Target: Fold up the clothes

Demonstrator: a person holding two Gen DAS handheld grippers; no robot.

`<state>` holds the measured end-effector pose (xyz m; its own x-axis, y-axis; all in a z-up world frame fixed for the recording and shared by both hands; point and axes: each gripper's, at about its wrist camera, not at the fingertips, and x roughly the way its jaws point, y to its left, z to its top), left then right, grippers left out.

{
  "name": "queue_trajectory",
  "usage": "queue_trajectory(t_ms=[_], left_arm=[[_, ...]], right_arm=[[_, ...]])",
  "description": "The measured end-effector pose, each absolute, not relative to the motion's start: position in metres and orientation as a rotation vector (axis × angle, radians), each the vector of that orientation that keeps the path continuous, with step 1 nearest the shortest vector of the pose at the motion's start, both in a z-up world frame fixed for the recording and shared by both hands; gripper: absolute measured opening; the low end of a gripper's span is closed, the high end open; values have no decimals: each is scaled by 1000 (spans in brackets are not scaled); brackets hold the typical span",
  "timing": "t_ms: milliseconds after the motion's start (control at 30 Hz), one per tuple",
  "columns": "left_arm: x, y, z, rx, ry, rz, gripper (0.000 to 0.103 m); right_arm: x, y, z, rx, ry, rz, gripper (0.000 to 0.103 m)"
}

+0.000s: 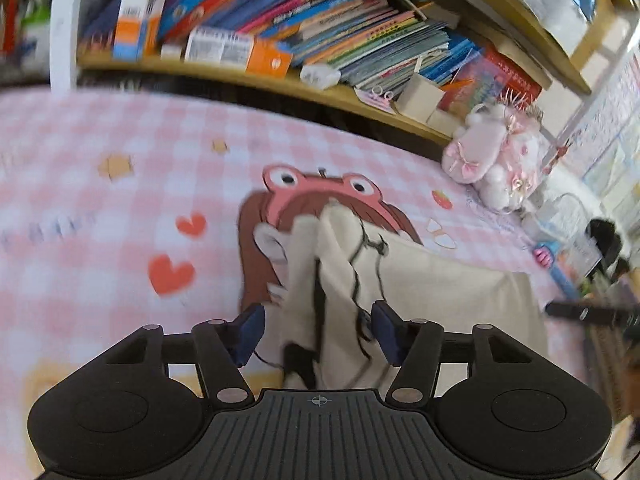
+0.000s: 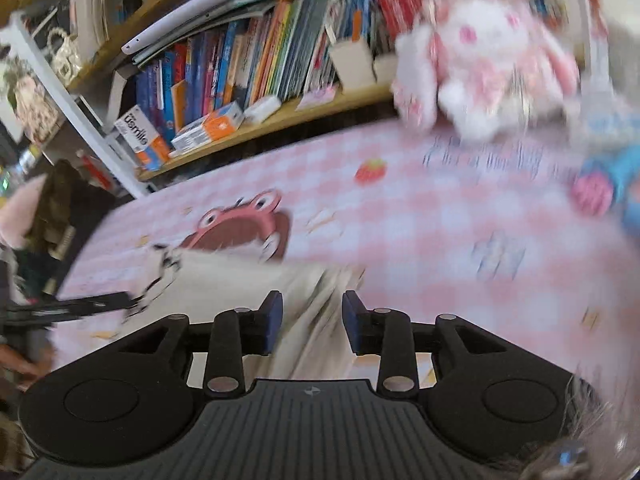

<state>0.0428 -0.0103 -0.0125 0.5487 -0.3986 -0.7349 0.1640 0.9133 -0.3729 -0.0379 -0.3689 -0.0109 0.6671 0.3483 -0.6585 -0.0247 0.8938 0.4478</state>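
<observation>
The cream garment [image 1: 420, 288] is lying at lower centre of both views on the pink checked bed cover [image 1: 100, 208]. Left gripper [image 1: 318, 334] and right gripper [image 2: 313, 322] jaws are standing released, cloth bunching between them.

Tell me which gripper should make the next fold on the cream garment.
Probably left. The left gripper is open around a bunched end of the cream garment, seen fairly sharply. The right gripper also straddles cloth, but its view is blurred.

Bright daylight, heavy motion blur, fisheye bending at edges.
</observation>
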Motion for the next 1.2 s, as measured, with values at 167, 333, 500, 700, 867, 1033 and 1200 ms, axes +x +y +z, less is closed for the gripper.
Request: queue_trajectory(t_ms=[167,333,500,700,867,1033,1200], left_arm=[[38,-6,-10,-440,938,-381,4],[48,15,-29,-546,1002,-301,8],[46,20,-24,-591,952,-297,12],[38,25,-28,-623,968,-309,15],[35,17,-23,-613,931,-324,2],[34,20,-13,-564,917,-321,2],[42,16,-28,-548,963,-300,3]], right_arm=[[-42,-356,-32,513,891,165,7],[-39,-362,-52,575,919,122,7],[-40,-359,-49,539,907,102,12],[-48,-348,-34,574,875,152,34],[-53,-339,-23,599,858,190,34],[-53,-337,-23,627,857,197,4],[-55,-343,-40,681,909,132,4]])
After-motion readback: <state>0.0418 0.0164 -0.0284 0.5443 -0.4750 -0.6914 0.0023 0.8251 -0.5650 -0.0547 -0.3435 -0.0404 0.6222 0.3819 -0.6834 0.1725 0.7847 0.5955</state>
